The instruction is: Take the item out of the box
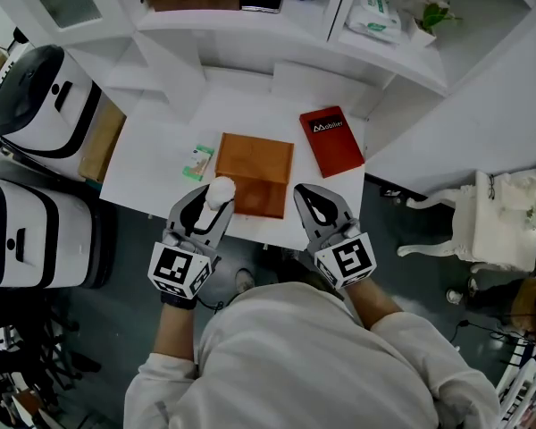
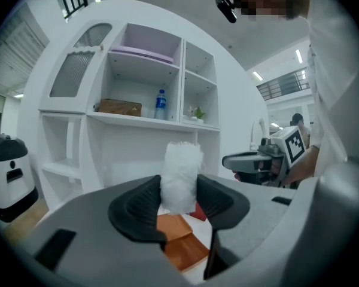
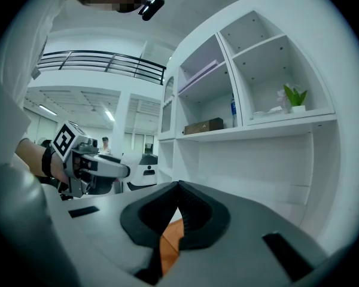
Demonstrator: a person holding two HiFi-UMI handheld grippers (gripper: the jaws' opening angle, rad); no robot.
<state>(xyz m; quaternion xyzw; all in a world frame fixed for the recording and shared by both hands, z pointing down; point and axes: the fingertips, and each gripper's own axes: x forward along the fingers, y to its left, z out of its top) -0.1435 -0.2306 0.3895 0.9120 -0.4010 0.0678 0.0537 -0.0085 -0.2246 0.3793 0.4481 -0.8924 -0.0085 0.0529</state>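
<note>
A flat brown box (image 1: 255, 170) lies on the white table (image 1: 152, 164), near its front edge. My left gripper (image 1: 213, 207) hovers over the box's front left corner, shut on a white fluffy roll (image 1: 220, 191). In the left gripper view the roll (image 2: 181, 175) stands upright between the dark pads, with the box (image 2: 180, 244) below it. My right gripper (image 1: 315, 206) hangs at the box's front right corner, its tips together and nothing between them. The right gripper view shows a strip of the box (image 3: 169, 242) under the closed jaws.
A red book (image 1: 331, 139) lies right of the box and a small green-white packet (image 1: 197, 162) left of it. White shelves (image 1: 277, 25) rise behind the table. Two white machines (image 1: 36, 96) and a cardboard carton (image 1: 103, 141) stand at the left, a white chair (image 1: 500, 222) at the right.
</note>
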